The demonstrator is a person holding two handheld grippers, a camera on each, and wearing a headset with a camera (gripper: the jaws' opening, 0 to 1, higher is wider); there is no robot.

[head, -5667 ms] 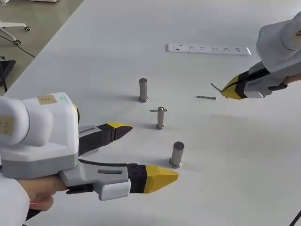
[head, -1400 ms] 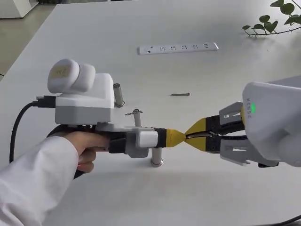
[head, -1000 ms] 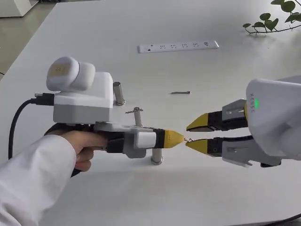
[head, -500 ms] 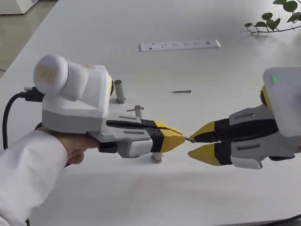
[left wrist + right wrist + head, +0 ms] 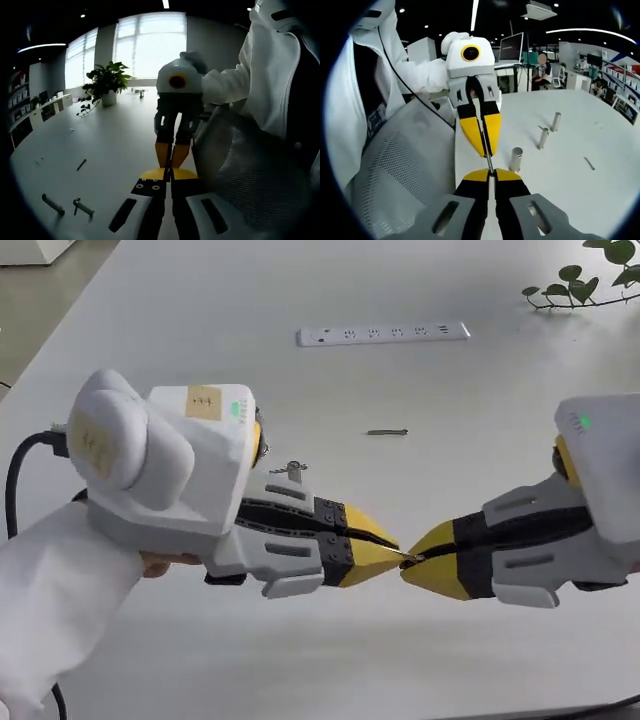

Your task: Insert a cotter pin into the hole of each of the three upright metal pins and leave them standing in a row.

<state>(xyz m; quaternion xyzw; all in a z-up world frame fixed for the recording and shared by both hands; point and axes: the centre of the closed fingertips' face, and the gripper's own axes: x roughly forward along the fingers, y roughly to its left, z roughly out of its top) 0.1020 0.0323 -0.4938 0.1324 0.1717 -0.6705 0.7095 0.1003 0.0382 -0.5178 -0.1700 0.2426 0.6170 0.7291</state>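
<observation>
My left gripper and right gripper meet tip to tip above the table's near edge. A thin cotter pin runs between them, and both are shut on it. The right gripper pinches one end and the left gripper holds the rest. Behind them stand three upright metal pins: a bare near pin, a middle pin with a cotter pin through it, and a bare far pin. The middle pin peeks over the left gripper; the other two are hidden behind it there.
A loose cotter pin lies on the white table further back. A white power strip lies beyond it, and a plant sprig at the far right. A mesh chair back stands at the table's near side.
The right gripper, open half a second ago, has shut on the free end of the cotter pin held by the left gripper. The left gripper has rolled and come nearer the camera.
</observation>
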